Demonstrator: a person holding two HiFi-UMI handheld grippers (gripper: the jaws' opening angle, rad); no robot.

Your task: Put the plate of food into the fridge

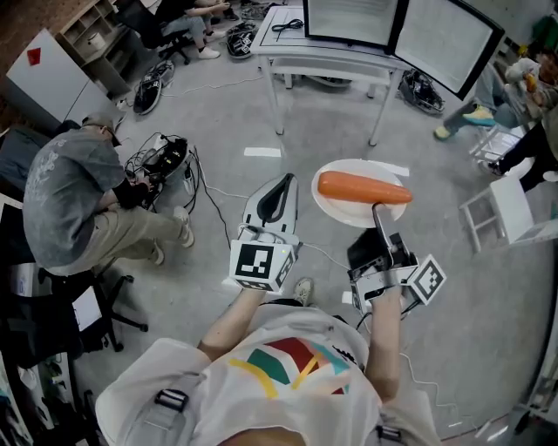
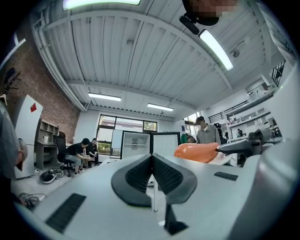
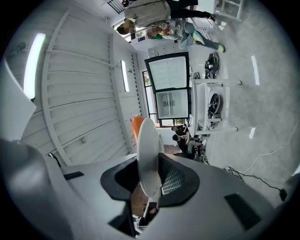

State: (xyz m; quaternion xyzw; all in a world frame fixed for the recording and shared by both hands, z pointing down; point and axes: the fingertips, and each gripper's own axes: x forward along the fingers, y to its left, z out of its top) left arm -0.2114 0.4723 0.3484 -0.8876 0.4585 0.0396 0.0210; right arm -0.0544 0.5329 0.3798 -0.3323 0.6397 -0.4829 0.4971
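A white plate (image 1: 336,209) with a long orange carrot (image 1: 362,187) on it hangs level over the grey floor. My right gripper (image 1: 381,216) is shut on its near rim. In the right gripper view the plate (image 3: 147,154) shows edge-on between the pads, with the carrot (image 3: 136,124) behind it. My left gripper (image 1: 281,187) is beside the plate on the left, shut and empty; in its own view the jaws (image 2: 152,164) meet and the carrot (image 2: 197,152) shows to the right. Two black-framed glass-door fridges (image 1: 349,22) stand on a white table (image 1: 323,65) ahead.
A person (image 1: 70,200) sits on the floor at the left beside tangled cables (image 1: 157,161). A small white rack (image 1: 501,213) stands at the right, with people's legs (image 1: 514,152) behind it. Bags and shoes lie around the table legs.
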